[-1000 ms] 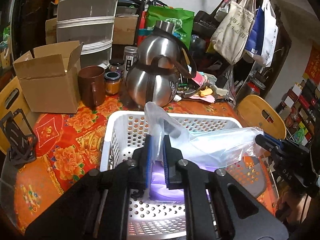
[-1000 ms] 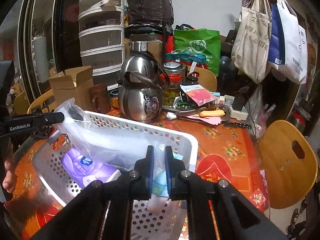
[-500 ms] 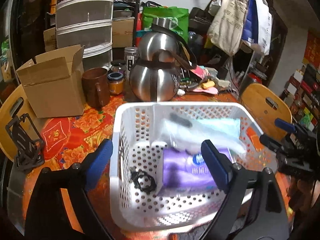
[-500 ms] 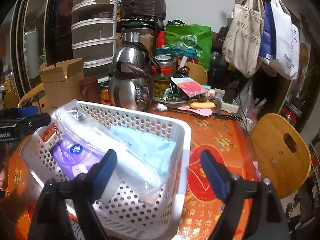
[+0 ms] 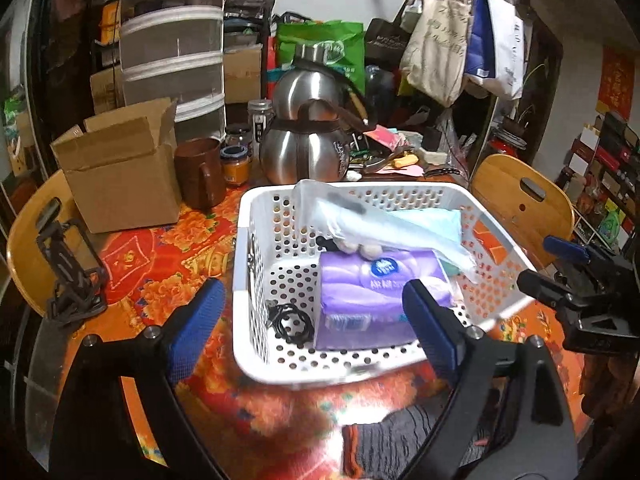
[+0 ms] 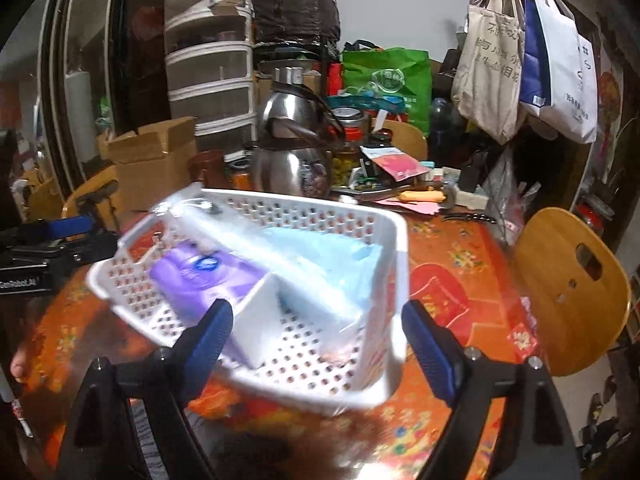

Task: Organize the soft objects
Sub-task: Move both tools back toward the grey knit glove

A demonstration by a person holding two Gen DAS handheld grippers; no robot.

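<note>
A white perforated basket (image 5: 248, 264) (image 6: 396, 280) sits on the orange flowered tablecloth. Inside it lie a purple tissue pack (image 5: 380, 292) (image 6: 208, 280) and a clear plastic bag (image 5: 352, 216) (image 6: 240, 240) draped over a light blue pack (image 5: 428, 220) (image 6: 328, 256). A black coiled band (image 5: 292, 320) rests on the basket floor. My left gripper (image 5: 312, 320) (image 6: 80, 236) hangs open in front of the basket, holding nothing. My right gripper (image 6: 320, 336) (image 5: 548, 264) is open too, at the basket's right corner. A grey knit cloth with an orange edge (image 5: 384, 440) lies under the left gripper.
Behind the basket stand a steel kettle (image 5: 308, 148), a brown mug (image 5: 200, 176), small jars and an open cardboard box (image 5: 120, 172). A black folding stand (image 5: 68, 272) sits at the left edge. A wooden chair (image 6: 572, 280) is on the right, with tote bags hanging above.
Both grippers opened and let go of the clear bag, which dropped flat onto the packs in the basket. Both have pulled back from the basket toward the near edge.
</note>
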